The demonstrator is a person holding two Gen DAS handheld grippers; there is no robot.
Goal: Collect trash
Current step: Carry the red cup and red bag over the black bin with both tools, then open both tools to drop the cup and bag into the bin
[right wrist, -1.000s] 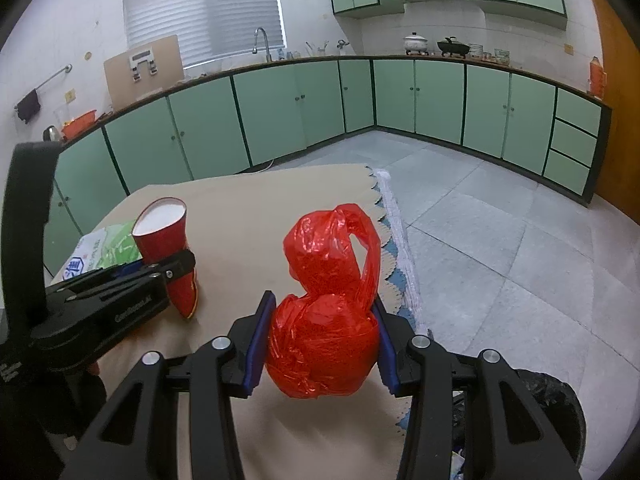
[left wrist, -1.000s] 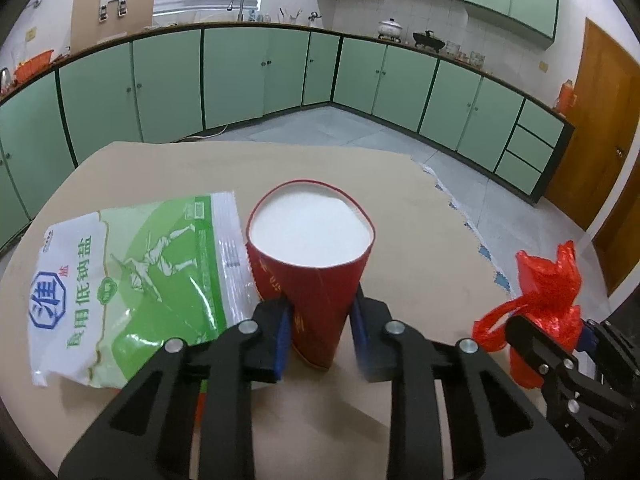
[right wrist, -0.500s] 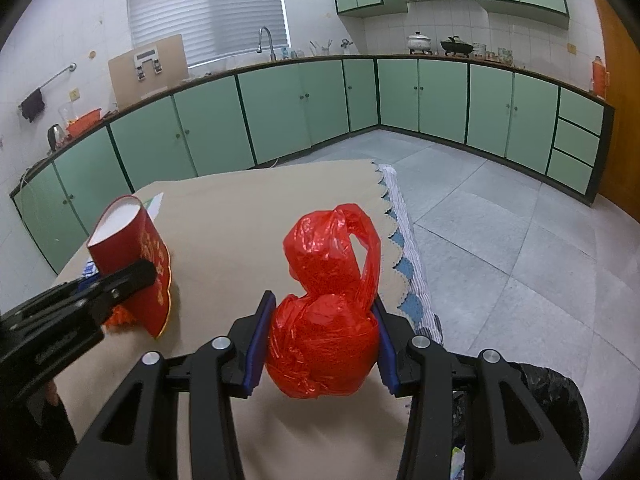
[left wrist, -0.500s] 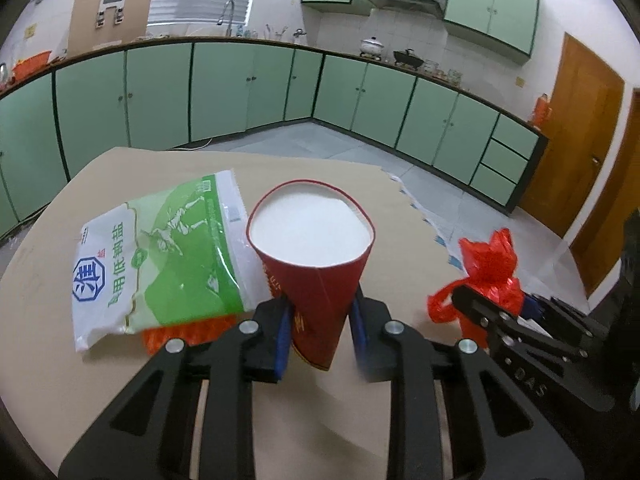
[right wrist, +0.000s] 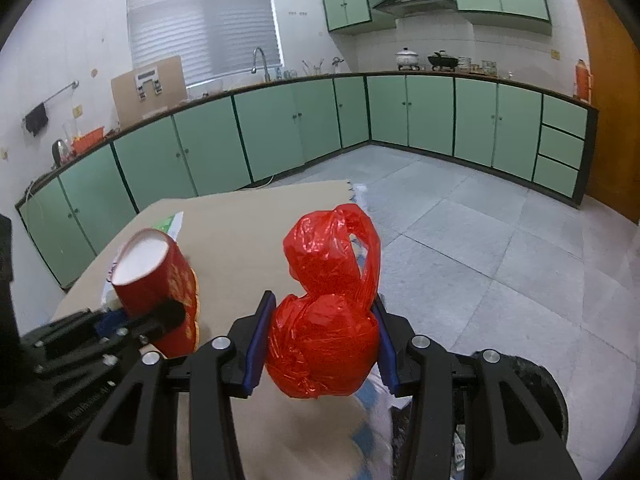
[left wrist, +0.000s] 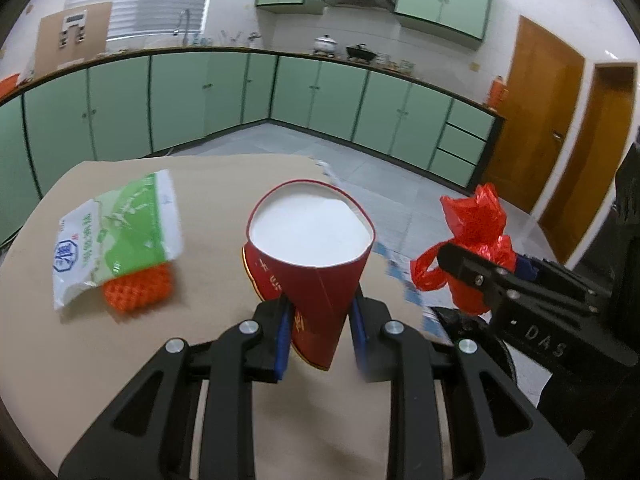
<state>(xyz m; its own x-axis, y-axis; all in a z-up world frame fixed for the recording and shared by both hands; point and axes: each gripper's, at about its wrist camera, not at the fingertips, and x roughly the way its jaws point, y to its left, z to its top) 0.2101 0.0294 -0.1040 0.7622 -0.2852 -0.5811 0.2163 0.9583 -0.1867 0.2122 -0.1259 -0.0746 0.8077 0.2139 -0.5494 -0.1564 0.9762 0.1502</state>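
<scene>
The left gripper [left wrist: 320,336] clamped a red cup [left wrist: 310,256]; the right gripper [right wrist: 320,350] squeezed a knotted red bag [right wrist: 324,320]. A salt packet [left wrist: 116,236] lay uncollected on the table [left wrist: 224,292], far left.

One red paper cup [left wrist: 316,280], one knotted red plastic bag [right wrist: 326,320], one green-and-white salt packet [left wrist: 116,236], one orange sponge [left wrist: 138,290], one black bin [right wrist: 532,392].

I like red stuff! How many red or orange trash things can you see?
3: the red cup in the left gripper, the red bag in the right gripper, the orange mesh under the packet.
</scene>
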